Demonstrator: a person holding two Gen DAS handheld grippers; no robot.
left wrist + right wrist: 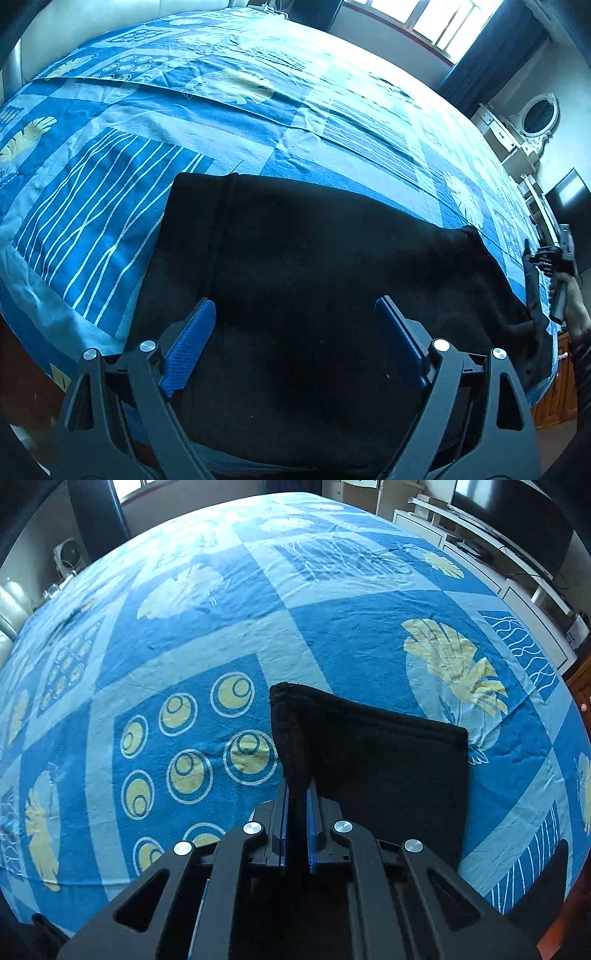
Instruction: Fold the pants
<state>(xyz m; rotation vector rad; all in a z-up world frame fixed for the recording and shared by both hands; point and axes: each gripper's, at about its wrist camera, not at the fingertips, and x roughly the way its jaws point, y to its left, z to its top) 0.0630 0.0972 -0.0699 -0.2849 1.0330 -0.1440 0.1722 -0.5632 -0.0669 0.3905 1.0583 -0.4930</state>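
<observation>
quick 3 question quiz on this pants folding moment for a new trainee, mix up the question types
1. True or false: the left gripper is clamped on the black pants.
2. Multiple choice: what does the right gripper hold? A) a corner of the bedsheet B) an edge of the black pants C) nothing
3. Fill in: the pants lie on a blue patterned ____.

Key
1. False. Its jaws stand wide apart over the dark fabric, pinching nothing.
2. B. Its jaws are closed on a raised fold of the pants.
3. Bedsheet.
</observation>
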